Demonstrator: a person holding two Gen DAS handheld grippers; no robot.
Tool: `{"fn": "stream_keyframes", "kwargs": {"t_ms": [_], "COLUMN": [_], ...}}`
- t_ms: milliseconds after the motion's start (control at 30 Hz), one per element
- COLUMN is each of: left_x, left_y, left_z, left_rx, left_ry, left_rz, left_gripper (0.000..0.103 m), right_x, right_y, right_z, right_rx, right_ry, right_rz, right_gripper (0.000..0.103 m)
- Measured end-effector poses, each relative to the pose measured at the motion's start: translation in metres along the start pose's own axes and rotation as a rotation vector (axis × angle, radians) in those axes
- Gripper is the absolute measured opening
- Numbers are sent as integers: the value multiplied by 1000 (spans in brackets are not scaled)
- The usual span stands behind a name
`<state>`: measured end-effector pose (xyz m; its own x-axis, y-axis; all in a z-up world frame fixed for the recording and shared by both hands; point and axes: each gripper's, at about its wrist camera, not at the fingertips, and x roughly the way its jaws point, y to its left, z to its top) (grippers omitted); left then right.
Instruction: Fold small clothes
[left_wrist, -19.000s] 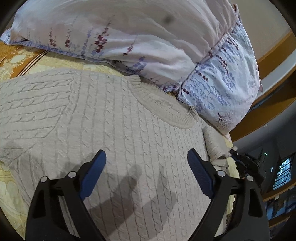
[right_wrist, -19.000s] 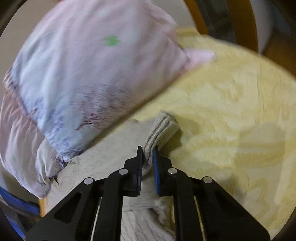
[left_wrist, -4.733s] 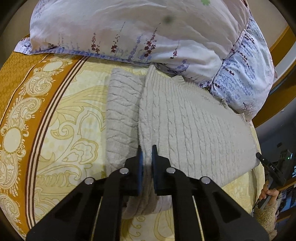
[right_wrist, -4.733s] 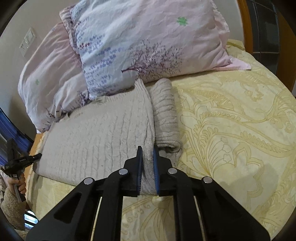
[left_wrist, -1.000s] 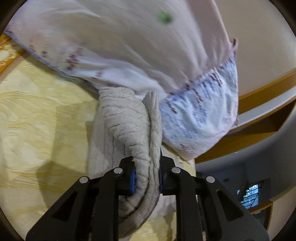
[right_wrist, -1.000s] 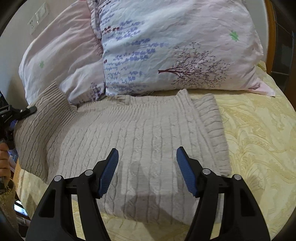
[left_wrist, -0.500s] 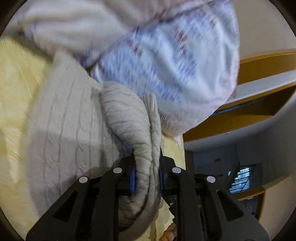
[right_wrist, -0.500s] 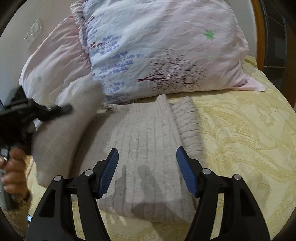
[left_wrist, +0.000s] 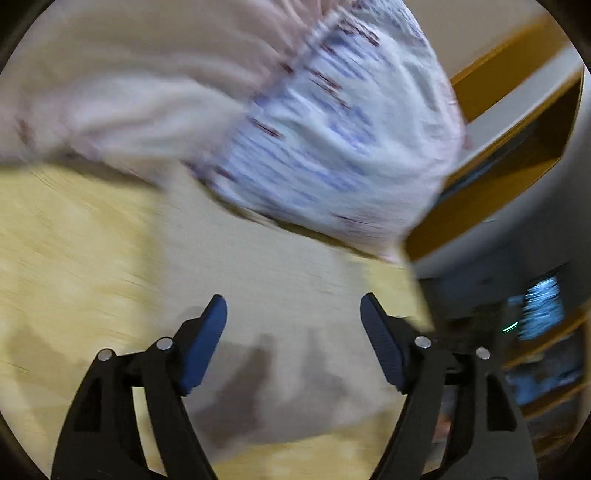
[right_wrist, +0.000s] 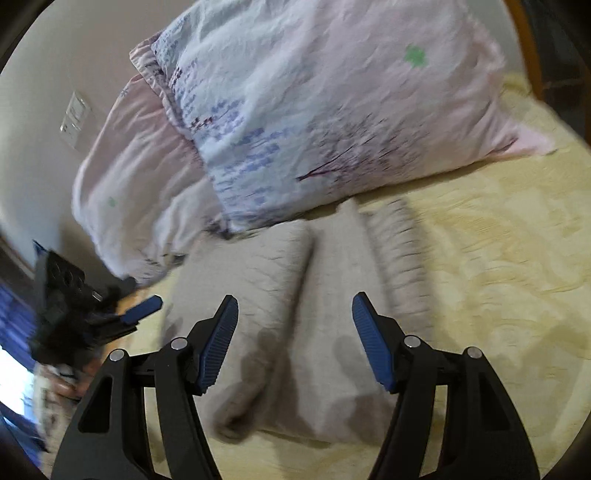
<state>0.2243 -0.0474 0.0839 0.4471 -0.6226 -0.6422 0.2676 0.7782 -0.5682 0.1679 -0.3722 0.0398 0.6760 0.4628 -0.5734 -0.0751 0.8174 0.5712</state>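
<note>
A beige cable-knit sweater (right_wrist: 314, 314) lies folded into a narrow stack on the yellow bedspread (right_wrist: 498, 258), just below the pillows. My right gripper (right_wrist: 294, 332) is open and empty, hovering over the sweater's near part. My left gripper (left_wrist: 293, 332) is open and empty above the same sweater (left_wrist: 280, 280), in a blurred view. The left gripper also shows in the right wrist view (right_wrist: 129, 314), at the sweater's left side.
Two floral pillows (right_wrist: 332, 110) lean at the head of the bed behind the sweater. A wooden bed frame (left_wrist: 517, 155) runs on the right of the left wrist view. The bedspread stretches to the right of the sweater.
My left gripper has let go of the sweater's folded-over side and opened. That side now lies on top of the stack. The right gripper stayed open.
</note>
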Motion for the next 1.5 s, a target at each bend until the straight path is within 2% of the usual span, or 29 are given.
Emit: {"fn": "stream_keyframes", "kwargs": {"t_ms": [33, 67, 167, 267, 400, 500, 600, 633, 833, 933, 1000, 1033, 1100, 1167, 1267, 1333, 1433, 1467, 1500], "left_x": [-4, -4, 1, 6, 17, 23, 27, 29, 22, 23, 27, 31, 37, 43, 46, 47, 49, 49, 49], "left_y": [5, 9, 22, 36, 50, 58, 61, 61, 59, 53, 49, 45, 39, 33, 26, 21, 16, 15, 14], "left_z": [-2, -3, -6, -11, -13, -13, -14, -13, -14, -15, -16, -18, -21, -24, -28, -29, -33, -34, -36], "left_rx": [34, 43, 48, 15, -29, -73, -119, -130, -172, -162, -152, -142, -126, -111, -85, -68, -48, -45, -42], "left_ry": [-20, -24, 3, 49, 76, 93, 108, 110, 96, 97, 107, 118, 135, 153, 163, 167, 169, 170, 174], "left_rz": [91, 133, 207, 203, 182, 132, 97, 90, 25, 12, 6, 1, -5, -16, -30, -37, -45, -45, -47], "left_gripper": [76, 77, 77, 78, 82, 83, 84, 85, 90, 90, 90, 90, 90, 90, 90, 90, 90, 90, 90], "right_x": [7, 14, 37, 55, 73, 82, 92, 92, 47, 18, 12, 18, 30, 32, 18, 15, 34, 37, 33], "right_y": [0, 0, 2, -1, -4, -7, -13, -14, 9, 5, -3, -8, -22, -29, -25, -23, -40, -42, -44], "right_z": [3, 5, 8, 7, 1, -1, -2, -2, 16, 27, 29, 27, 18, 14, 18, 19, 20, 18, 16], "right_rx": [24, 43, 81, 121, 159, 197, 238, 239, 72, 27, 2, -10, 5, 19, 14, 13, 62, 80, 90], "right_ry": [27, 52, 101, 148, 199, 200, 191, 181, 8, -63, -72, -42, 22, 24, -44, -58, 26, 40, 35], "right_rz": [30, 54, 67, 72, 118, 166, 213, 211, 117, 64, -9, -85, -157, -145, -82, -67, -107, -96, -86], "right_gripper": [67, 66, 66, 59, 42, 41, 21, 19, 17, 17, 17, 17, 17, 17, 17, 17, 20, 20, 25]}}
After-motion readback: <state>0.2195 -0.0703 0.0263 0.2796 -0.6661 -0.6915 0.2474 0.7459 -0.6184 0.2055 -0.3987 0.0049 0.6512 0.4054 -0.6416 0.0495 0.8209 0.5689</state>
